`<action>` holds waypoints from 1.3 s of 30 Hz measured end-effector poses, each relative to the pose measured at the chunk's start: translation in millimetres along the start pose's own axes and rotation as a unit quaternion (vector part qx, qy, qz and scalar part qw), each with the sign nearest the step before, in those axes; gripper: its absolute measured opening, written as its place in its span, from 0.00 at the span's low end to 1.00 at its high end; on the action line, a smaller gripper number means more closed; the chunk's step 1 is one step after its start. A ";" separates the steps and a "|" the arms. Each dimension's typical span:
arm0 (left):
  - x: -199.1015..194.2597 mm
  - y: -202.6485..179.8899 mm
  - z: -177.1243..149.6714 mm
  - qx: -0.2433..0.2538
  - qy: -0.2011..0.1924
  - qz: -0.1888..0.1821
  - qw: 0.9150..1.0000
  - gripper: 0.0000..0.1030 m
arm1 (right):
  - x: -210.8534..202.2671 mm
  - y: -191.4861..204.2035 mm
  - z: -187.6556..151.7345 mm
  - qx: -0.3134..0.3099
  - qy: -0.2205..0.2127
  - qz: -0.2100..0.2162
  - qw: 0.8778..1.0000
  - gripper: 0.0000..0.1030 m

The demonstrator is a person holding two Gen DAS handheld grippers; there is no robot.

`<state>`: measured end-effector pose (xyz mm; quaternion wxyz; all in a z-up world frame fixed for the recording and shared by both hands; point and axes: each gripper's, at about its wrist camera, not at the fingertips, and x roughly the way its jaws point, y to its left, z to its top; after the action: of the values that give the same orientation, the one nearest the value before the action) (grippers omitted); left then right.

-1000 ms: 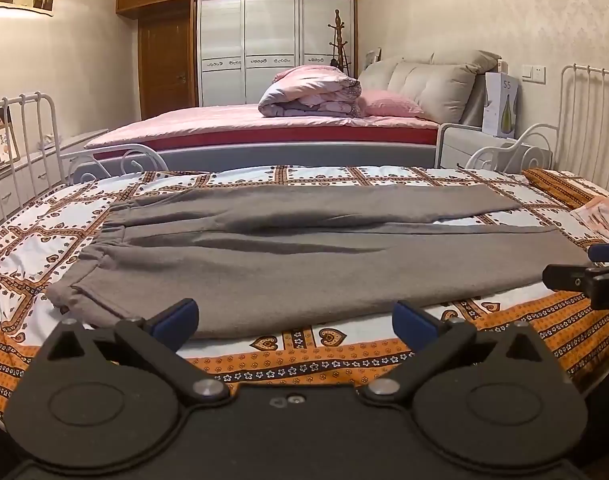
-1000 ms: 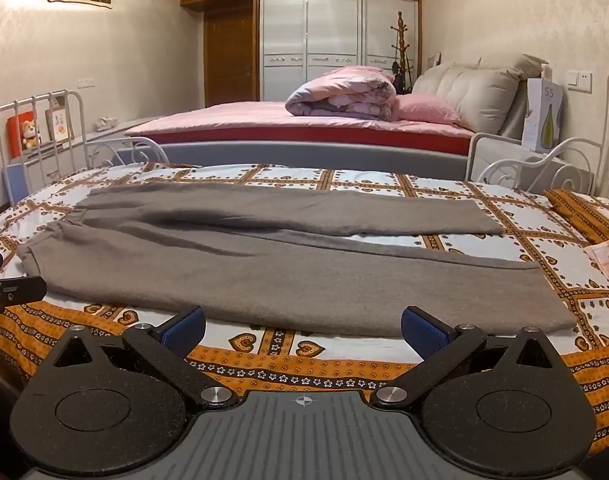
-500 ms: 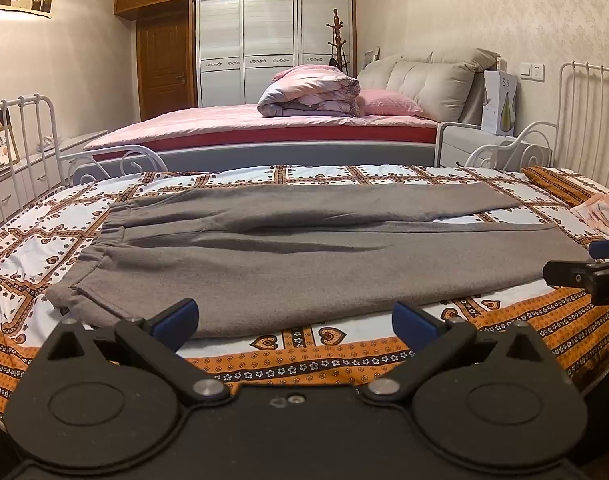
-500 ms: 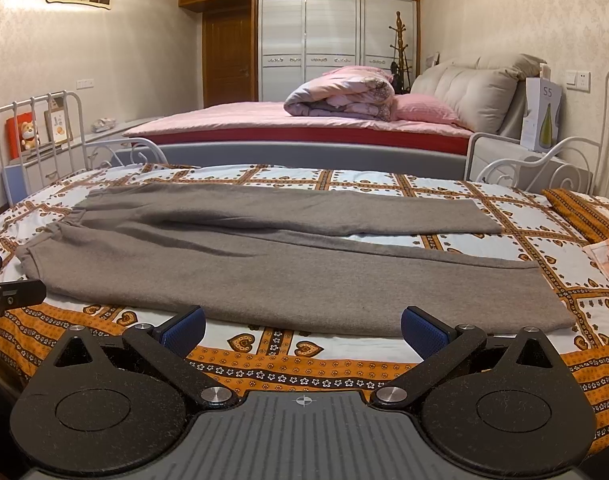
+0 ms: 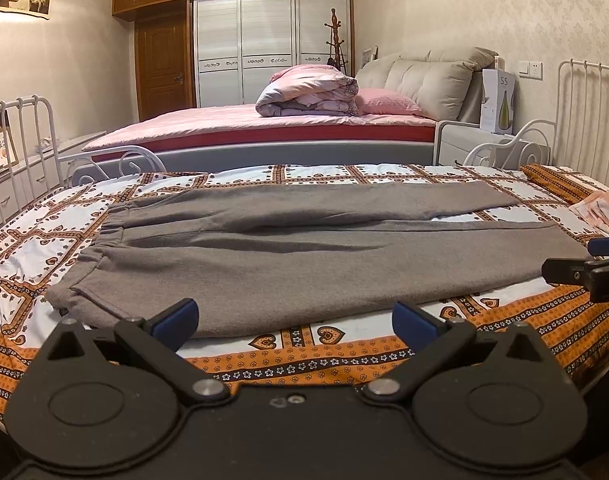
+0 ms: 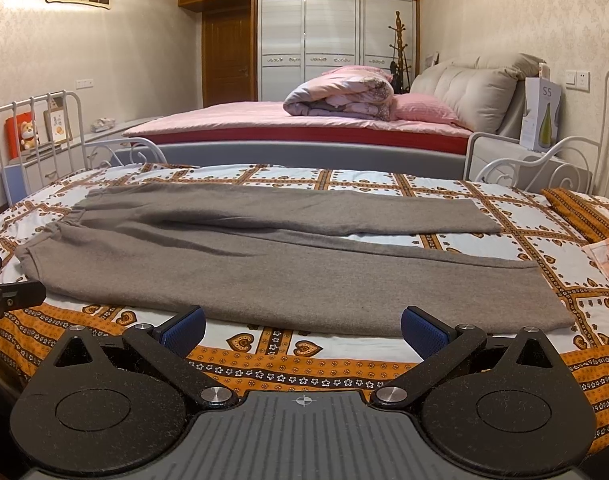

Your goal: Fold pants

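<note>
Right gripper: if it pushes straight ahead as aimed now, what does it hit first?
Most likely the near edge of the grey pants, the nearer leg spread flat on the patterned bedspread. The right gripper is open, holds nothing, and sits just short of that edge. Its height above the bedspread is unclear.

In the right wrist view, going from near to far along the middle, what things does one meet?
Open right tongs → orange patterned bedcover → gray pants → pink bed → folded quilt → white wardrobe.
</note>
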<state>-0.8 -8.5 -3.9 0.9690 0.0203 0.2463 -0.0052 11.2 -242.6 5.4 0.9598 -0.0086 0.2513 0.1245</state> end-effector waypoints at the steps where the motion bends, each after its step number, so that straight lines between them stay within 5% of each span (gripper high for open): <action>1: -0.1 -0.3 0.0 0.000 0.000 0.000 1.000 0.94 | 0.1 0.0 0.0 0.000 0.000 0.000 1.000 1.00; 39: 1.6 -0.7 -0.1 0.002 0.005 0.002 1.000 0.94 | 3.0 0.8 -3.0 -0.001 0.006 0.001 1.000 1.00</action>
<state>0.5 -9.2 -4.8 0.9677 0.0230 0.2509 -0.0037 12.1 -241.3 1.4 0.9582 -0.0104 0.2565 0.1262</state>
